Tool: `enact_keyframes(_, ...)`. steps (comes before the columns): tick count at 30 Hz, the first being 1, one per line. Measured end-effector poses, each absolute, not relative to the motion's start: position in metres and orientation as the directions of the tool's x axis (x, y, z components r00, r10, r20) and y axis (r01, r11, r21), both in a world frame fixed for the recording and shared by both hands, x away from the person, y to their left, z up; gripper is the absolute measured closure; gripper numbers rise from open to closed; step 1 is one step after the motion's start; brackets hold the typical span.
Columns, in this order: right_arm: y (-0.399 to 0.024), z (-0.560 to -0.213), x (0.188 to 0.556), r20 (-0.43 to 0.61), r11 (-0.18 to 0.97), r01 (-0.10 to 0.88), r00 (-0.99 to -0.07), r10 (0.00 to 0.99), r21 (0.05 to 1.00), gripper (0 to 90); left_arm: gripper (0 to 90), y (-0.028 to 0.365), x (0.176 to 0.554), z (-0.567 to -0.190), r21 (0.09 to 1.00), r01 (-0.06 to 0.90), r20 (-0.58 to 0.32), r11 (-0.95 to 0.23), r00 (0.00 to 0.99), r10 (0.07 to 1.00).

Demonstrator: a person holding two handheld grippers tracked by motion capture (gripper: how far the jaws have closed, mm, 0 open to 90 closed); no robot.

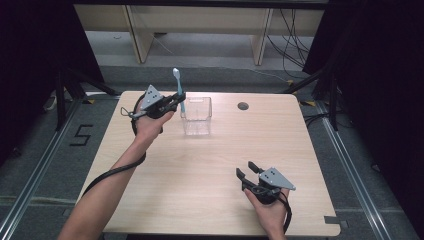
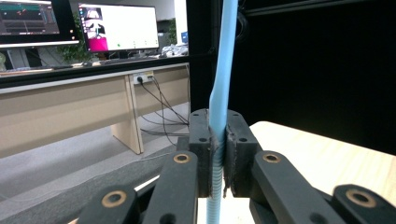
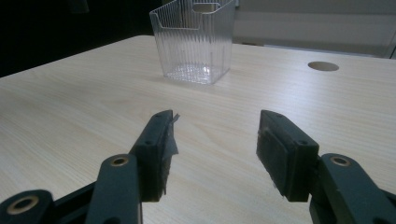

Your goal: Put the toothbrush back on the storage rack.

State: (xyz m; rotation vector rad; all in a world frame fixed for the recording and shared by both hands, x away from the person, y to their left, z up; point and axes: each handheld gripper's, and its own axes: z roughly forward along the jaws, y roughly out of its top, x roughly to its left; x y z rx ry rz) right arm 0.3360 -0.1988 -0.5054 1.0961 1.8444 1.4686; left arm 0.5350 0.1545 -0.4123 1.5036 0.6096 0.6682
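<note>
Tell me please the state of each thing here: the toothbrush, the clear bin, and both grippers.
Toothbrush: upright, head up, clamped by its handle, at the bin's left rim.
Bin: upright on the table, empty.
Left gripper: shut on the toothbrush.
Right gripper: open, holding nothing, low over the table.

the toothbrush runs off the top and bottom edges in the left gripper view, its head cut off; the clear bin loses its rim at the top edge in the right gripper view.

You're clamping a light blue toothbrush in black jaws; the ribbed bin is clear, the worktop pale wood-grain.
</note>
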Motion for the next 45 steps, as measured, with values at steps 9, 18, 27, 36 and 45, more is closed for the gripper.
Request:
enact_keyframes(9,-0.197,-0.506,0.337,0.087,0.072,0.27,-0.533,0.842,0.96,47.1,82.8,0.15,0.543,-0.413,0.999,0.0,0.038,-0.052,0.675,0.737)
enact_keyframes(18,-0.198,-0.506,0.336,0.098,0.066,0.281,-0.534,0.84,0.957,47.0,82.8,0.15,0.546,-0.424,0.998,0.025,0.03,-0.062,0.664,0.747)
enact_keyframes(27,-0.198,-0.506,0.335,0.1,0.077,0.299,-0.533,0.84,0.951,47.0,82.7,0.147,0.543,-0.43,0.996,0.041,0.031,-0.077,0.661,0.75)
enact_keyframes(36,-0.198,-0.507,0.336,0.07,0.095,0.274,-0.536,0.841,0.957,46.9,82.6,0.153,0.538,-0.438,0.996,0.067,-0.003,-0.055,0.662,0.75)
enact_keyframes(45,-0.195,-0.508,0.335,0.096,0.083,0.304,-0.53,0.842,0.949,46.7,82.6,0.15,0.537,-0.442,0.995,0.073,-0.002,-0.061,0.661,0.751)
